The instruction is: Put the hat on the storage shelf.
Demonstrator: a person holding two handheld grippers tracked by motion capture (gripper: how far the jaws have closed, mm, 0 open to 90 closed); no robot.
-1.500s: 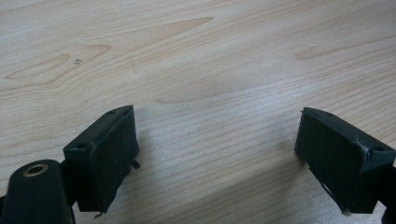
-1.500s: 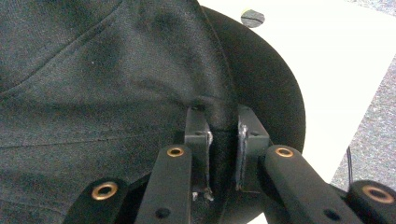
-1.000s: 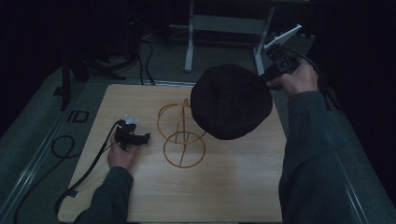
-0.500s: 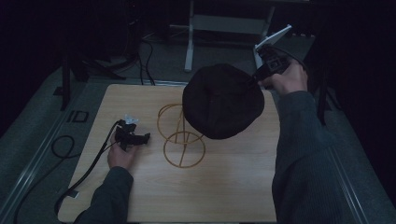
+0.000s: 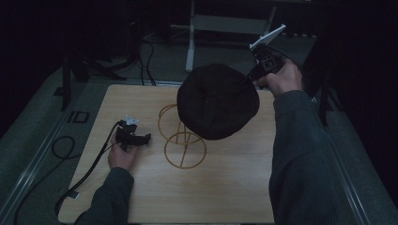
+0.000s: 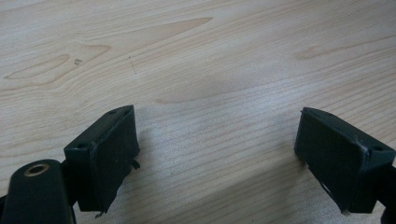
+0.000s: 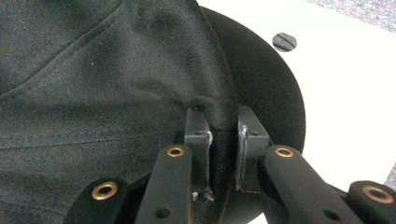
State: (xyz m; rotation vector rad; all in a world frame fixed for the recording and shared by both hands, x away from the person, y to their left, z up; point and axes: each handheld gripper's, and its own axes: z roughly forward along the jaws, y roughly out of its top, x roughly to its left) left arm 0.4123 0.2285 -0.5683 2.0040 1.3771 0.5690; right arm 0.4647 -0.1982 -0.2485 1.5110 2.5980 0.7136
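Observation:
A black cap (image 5: 216, 101) hangs in the air over the top of a thin wire stand (image 5: 182, 140) in the middle of the wooden table (image 5: 225, 187). My right gripper (image 5: 248, 80) is shut on the cap's edge at its far right; in the right gripper view the pads (image 7: 201, 135) pinch a fold of the dark fabric (image 7: 93, 84). My left gripper (image 5: 141, 138) rests on the table left of the stand's base ring. In the left gripper view its jaws stand wide apart, the pads (image 6: 109, 154) over bare wood (image 6: 215, 70).
A black cable (image 5: 89, 168) trails from the left gripper off the table's near left corner. Metal frame legs (image 5: 190, 42) and more cables stand on the dark floor beyond the far edge.
The right hand has carried the cap leftwards and a little lower, so it now covers the stand's top. The left hand has stayed put.

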